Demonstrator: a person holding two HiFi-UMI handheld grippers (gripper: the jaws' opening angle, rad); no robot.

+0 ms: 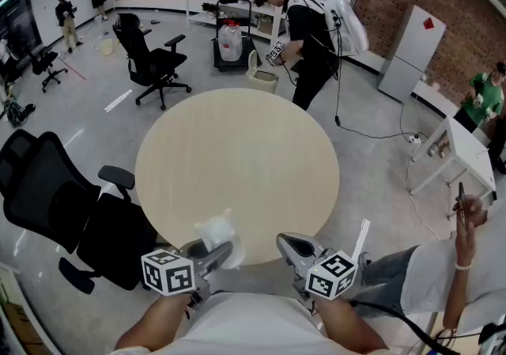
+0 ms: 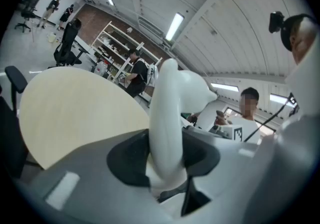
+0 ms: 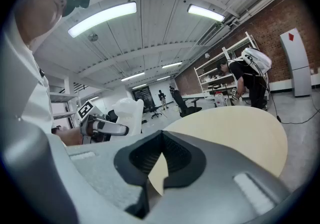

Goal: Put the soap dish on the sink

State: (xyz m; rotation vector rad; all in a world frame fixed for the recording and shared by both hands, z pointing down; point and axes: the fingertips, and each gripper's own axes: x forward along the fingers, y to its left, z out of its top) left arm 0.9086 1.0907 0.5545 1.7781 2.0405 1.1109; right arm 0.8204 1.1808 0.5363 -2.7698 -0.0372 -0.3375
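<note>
A white soap dish (image 1: 218,232) hangs over the near edge of the round beige table (image 1: 237,156), with my left gripper (image 1: 215,253) shut on it. In the left gripper view the soap dish (image 2: 167,113) stands on edge between the dark pads, rising well above them. My right gripper (image 1: 289,243) is just to the right of it at the table's near rim, shut with nothing in it. In the right gripper view its pads (image 3: 176,154) meet at the tips, and the table (image 3: 235,128) shows behind them. No sink is in view.
A black office chair (image 1: 55,203) stands close at the table's left, another (image 1: 150,61) farther back. A person (image 1: 312,45) bends by a cart beyond the table. A seated person's arm (image 1: 462,251) is at the right, near a white table (image 1: 466,152).
</note>
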